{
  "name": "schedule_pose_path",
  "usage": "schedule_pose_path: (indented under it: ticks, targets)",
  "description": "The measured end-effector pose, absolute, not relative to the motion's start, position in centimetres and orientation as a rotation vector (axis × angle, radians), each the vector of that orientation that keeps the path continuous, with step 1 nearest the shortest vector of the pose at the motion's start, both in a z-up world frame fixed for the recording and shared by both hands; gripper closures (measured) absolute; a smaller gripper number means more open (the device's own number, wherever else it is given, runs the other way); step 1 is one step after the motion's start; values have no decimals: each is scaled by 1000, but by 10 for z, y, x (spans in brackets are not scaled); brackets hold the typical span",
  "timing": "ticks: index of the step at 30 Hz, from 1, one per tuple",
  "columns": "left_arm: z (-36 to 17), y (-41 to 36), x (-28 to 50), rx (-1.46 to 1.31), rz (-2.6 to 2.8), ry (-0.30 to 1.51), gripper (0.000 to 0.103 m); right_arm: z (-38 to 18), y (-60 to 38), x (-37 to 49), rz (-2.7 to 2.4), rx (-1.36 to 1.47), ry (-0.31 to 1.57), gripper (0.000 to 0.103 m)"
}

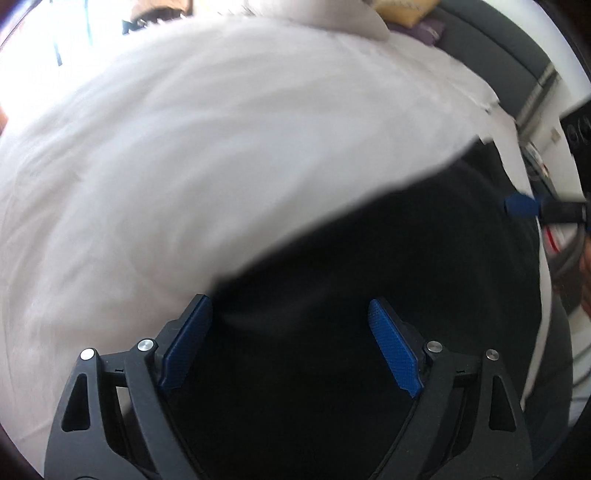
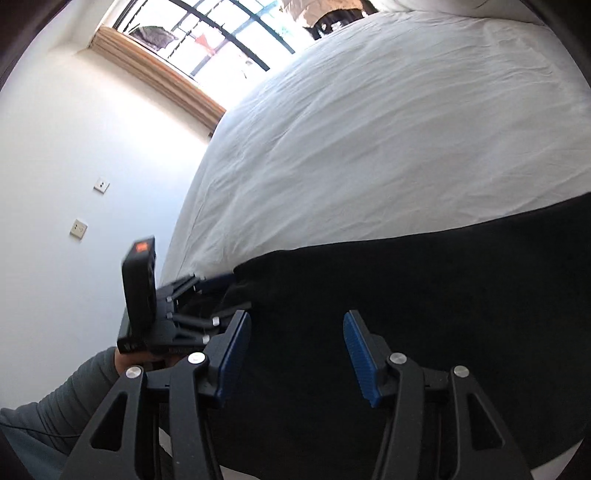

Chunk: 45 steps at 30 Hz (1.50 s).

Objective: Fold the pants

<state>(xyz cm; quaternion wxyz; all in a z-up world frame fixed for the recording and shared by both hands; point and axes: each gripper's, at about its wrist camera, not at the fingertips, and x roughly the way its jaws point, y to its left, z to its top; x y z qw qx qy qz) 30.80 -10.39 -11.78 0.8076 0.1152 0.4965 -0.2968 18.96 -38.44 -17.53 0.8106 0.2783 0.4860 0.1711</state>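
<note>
Black pants (image 1: 369,277) lie spread on a white bed sheet (image 1: 203,147). In the left wrist view my left gripper (image 1: 290,310) is open, its blue pads just above the pants near their edge, holding nothing. The right gripper's blue fingertip (image 1: 521,205) shows at the far right edge of the pants. In the right wrist view my right gripper (image 2: 297,325) is open over the pants (image 2: 406,314), empty. The left gripper (image 2: 207,291) shows there at the pants' left corner by the bed edge.
The white sheet (image 2: 369,129) covers the bed beyond the pants. A white wall (image 2: 74,166) with two sockets and a window (image 2: 221,33) stand to the left. Pillows (image 1: 332,18) and a dark headboard (image 1: 498,44) are at the far end.
</note>
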Motion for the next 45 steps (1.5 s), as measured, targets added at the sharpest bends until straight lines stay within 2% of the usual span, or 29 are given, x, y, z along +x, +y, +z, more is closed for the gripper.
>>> schedule_pose_path:
  ticks: [4, 6, 10, 13, 17, 20, 22, 23, 26, 28, 30, 34, 35, 41, 45]
  targets:
    - [-102, -78, 332, 150, -397, 983, 16, -177, -368, 198, 386, 560, 1065, 47]
    - [-94, -67, 330, 128, -353, 984, 19, -174, -376, 187, 396, 552, 1068, 47]
    - [-62, -95, 286, 109, -702, 923, 18, -177, -373, 186, 411, 562, 1066, 47]
    - [-80, -142, 270, 139, -909, 1000, 18, -190, -383, 176, 373, 602, 1080, 47]
    - [-126, -177, 292, 243, -864, 1091, 20, -208, -406, 154, 287, 623, 1106, 47]
    - [-127, -192, 319, 290, -780, 1053, 19, -223, -431, 135, 264, 685, 1084, 53]
    - [-126, -190, 345, 275, -657, 1040, 18, -230, -452, 122, 240, 751, 1060, 68]
    - [-124, -185, 361, 259, -546, 1045, 18, -232, -461, 115, 224, 777, 1052, 68]
    - [-99, -184, 375, 154, -533, 1022, 20, -224, -479, 101, 145, 772, 1036, 65]
    - [-83, -212, 359, 211, -662, 974, 20, -207, -488, 102, 161, 754, 979, 46]
    - [-83, -247, 335, 265, -821, 992, 20, -195, -500, 111, 170, 734, 928, 42]
    - [-134, -298, 312, 425, -868, 1077, 20, -214, -546, 144, 93, 785, 950, 42]
    - [-142, -301, 310, 449, -850, 1040, 17, -222, -557, 148, 34, 787, 975, 42]
    - [-145, -288, 309, 418, -849, 986, 16, -239, -637, 168, -98, 883, 844, 59]
    - [-151, -290, 285, 416, -828, 971, 16, -212, -646, 165, -259, 805, 778, 53]
